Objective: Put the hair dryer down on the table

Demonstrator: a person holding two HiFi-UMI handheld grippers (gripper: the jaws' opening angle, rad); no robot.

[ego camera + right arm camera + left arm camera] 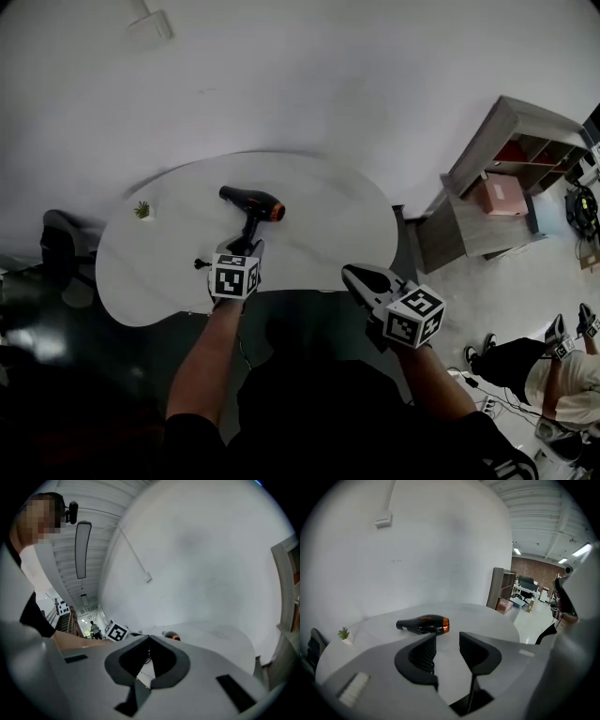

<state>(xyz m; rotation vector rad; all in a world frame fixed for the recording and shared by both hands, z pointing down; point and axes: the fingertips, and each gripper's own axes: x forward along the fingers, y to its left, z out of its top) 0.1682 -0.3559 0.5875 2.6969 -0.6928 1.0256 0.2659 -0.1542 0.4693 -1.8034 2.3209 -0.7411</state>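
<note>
The black hair dryer (pixel 253 204) with an orange ring at its nozzle lies on the white table (pixel 328 234), handle pointing toward me. In the left gripper view the hair dryer (pixel 423 624) rests on the tabletop just past the jaws. My left gripper (pixel 246 249) (pixel 446 638) is at the end of the handle. The ribbed handle lies against the left finger (pixel 417 660), with a clear gap to the other finger, so the jaws are open. My right gripper (pixel 360 278) (pixel 149 637) hovers off the table's near edge, shut and empty.
A small potted plant (pixel 142 210) (pixel 344 633) stands at the table's left end, and the dryer's black plug (pixel 199 263) lies near the front edge. A dark chair (pixel 58 246) is at the left. A shelf unit (pixel 511 169) and a seated person (pixel 548 370) are to the right.
</note>
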